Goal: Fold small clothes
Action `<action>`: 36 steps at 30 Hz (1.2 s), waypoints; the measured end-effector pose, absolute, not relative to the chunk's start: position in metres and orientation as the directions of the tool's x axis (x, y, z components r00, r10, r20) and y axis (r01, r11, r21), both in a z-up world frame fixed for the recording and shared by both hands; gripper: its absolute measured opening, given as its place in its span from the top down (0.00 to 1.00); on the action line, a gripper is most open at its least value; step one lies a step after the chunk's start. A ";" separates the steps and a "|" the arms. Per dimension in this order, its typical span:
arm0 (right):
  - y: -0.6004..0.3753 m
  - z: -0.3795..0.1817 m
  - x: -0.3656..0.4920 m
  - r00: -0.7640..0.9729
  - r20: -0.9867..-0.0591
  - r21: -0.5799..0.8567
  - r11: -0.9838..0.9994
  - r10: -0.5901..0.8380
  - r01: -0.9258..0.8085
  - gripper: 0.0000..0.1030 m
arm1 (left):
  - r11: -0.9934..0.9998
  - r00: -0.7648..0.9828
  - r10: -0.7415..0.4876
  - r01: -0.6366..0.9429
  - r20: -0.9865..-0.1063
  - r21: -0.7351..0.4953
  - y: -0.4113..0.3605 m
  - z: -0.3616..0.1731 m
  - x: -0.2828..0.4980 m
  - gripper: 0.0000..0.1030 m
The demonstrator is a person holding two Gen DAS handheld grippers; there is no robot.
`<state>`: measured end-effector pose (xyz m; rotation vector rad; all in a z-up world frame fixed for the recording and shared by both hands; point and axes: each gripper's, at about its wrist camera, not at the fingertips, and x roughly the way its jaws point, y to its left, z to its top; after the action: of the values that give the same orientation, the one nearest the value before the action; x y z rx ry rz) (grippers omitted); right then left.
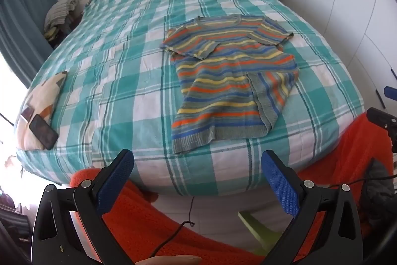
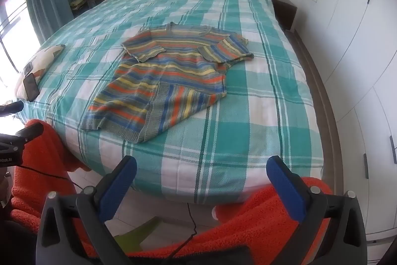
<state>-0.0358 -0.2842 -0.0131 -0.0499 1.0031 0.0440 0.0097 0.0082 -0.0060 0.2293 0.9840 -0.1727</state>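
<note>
We see striped sweater (image 1: 233, 81) mid-bed (image 1: 124, 46), hem corner flipped, unfolded | left gripper (image 1: 198, 180), right gripper (image 2: 202, 180) short of sweater; fingers apart, empty, ready to reach

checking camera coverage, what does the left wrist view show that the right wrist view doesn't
Only the left wrist view shows a fingertip at its bottom edge and the open left gripper. Only the right wrist view shows the long run of white wardrobe doors and the open right gripper. Both show the striped sweater on the checked bedspread, with a phone on a cushion.
</note>
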 end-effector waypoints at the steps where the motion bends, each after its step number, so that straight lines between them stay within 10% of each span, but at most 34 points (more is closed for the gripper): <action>1: -0.285 -0.013 -0.036 0.540 -0.841 -0.029 0.998 0.009 -0.062 0.00 | 0.962 0.542 -0.041 0.249 -0.840 0.114 0.009 -0.006 0.010 0.01; 36: -0.275 -0.025 -0.028 0.494 -0.869 -0.012 0.997 0.030 -0.082 0.00 | 0.959 0.532 -0.006 0.243 -0.847 0.145 0.008 -0.017 0.014 0.01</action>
<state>-0.0279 -0.2746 -0.0250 -0.0538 1.0517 0.0679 0.0136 0.0076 -0.0167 0.2585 1.0020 -0.1505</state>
